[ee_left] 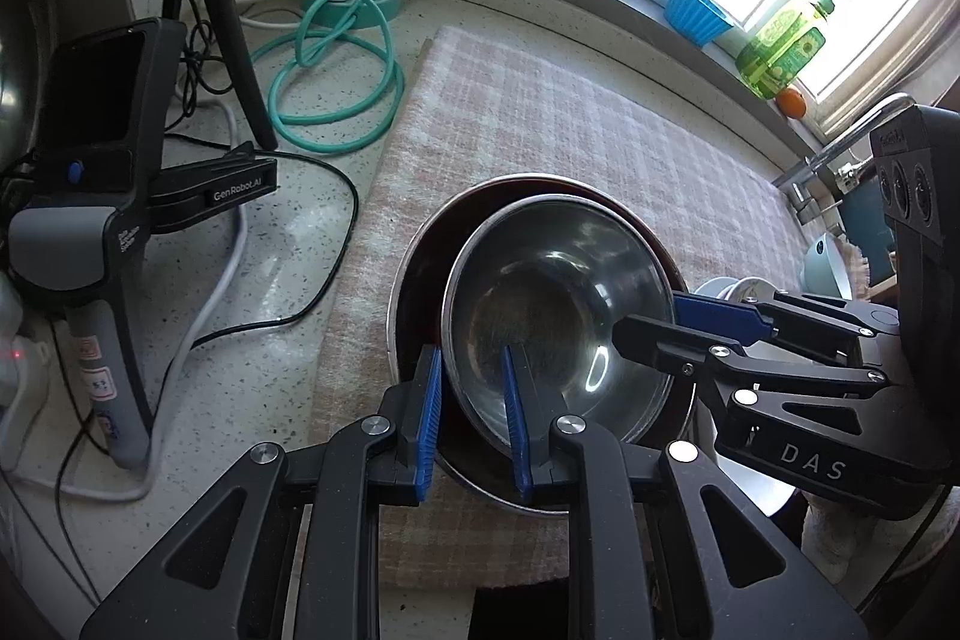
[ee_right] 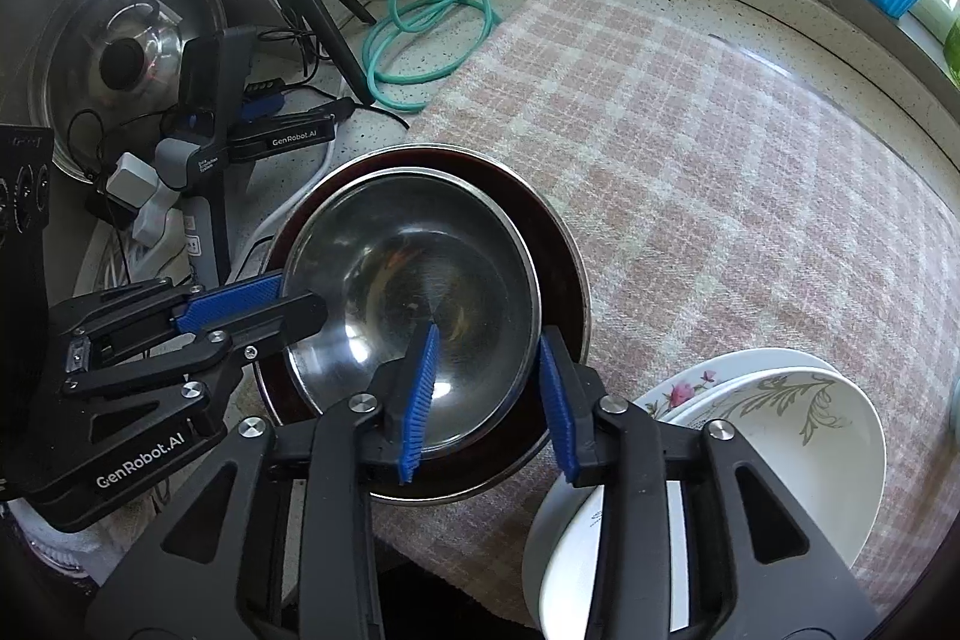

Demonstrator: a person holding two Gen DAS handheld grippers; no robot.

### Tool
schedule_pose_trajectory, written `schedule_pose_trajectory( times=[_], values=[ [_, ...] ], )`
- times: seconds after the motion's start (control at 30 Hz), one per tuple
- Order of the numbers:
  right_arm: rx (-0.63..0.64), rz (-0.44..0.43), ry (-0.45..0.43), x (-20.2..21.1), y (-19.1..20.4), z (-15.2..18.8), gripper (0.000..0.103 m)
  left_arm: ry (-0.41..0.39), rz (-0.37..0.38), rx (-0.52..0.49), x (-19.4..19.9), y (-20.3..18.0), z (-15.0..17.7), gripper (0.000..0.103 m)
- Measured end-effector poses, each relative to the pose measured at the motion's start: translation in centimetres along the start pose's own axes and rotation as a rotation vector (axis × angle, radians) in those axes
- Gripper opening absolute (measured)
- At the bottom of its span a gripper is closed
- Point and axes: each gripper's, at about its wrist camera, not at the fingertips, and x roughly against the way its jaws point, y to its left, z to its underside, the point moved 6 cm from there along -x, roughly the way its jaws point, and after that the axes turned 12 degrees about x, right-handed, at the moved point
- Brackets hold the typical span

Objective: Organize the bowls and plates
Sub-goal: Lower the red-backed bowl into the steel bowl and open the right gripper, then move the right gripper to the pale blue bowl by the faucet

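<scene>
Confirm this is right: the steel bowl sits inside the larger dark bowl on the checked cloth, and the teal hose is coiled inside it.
Wrong about the teal hose: the right wrist view shows it coiled on the counter beyond the checked cloth. The steel bowl does sit inside the dark bowl.

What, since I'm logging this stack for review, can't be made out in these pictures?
- Left wrist view: the white dishes are mostly hidden behind the right gripper, so their count is unclear.
- Both views: the floor of the dark outer bowl is covered by the steel bowl.
- Left wrist view: the faucet and the sink area are cut off by the right gripper's body.
</scene>
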Motion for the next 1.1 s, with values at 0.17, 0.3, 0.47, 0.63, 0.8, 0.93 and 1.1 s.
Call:
schedule_pose_trajectory(
  times=[0.17, 0.3, 0.47, 0.63, 0.8, 0.93, 1.1],
  values=[
    [-0.005, -0.013, -0.013, 0.4, 0.2, -0.1, 0.052, 0.000, -0.004, -0.005, 0.1, -0.1, -0.1, 0.018],
    [-0.010, -0.026, -0.026, 0.7, 0.2, -0.4, 0.055, -0.009, 0.001, 0.008, 0.4, 0.1, -0.4, 0.018],
    [-0.017, -0.038, -0.050, 1.4, 0.2, -0.6, 0.066, -0.022, 0.015, 0.013, 1.2, 0.1, -0.6, 0.019],
    [-0.045, -0.044, -0.097, 3.1, -0.4, -0.5, 0.071, -0.046, 0.037, 0.012, 2.3, -0.2, -0.8, 0.035],
    [-0.105, -0.027, -0.174, 5.8, -2.4, 0.2, 0.080, -0.069, 0.056, 0.002, 3.3, -0.8, -1.1, 0.047],
    [-0.164, -0.011, -0.231, 7.9, -4.3, 1.4, 0.088, -0.088, 0.066, -0.019, 3.9, -1.9, -1.2, 0.047],
    [-0.220, 0.055, -0.297, 10.4, -7.3, 3.7, 0.099, -0.106, 0.068, -0.064, 4.1, -3.9, -1.0, 0.048]
  ],
)
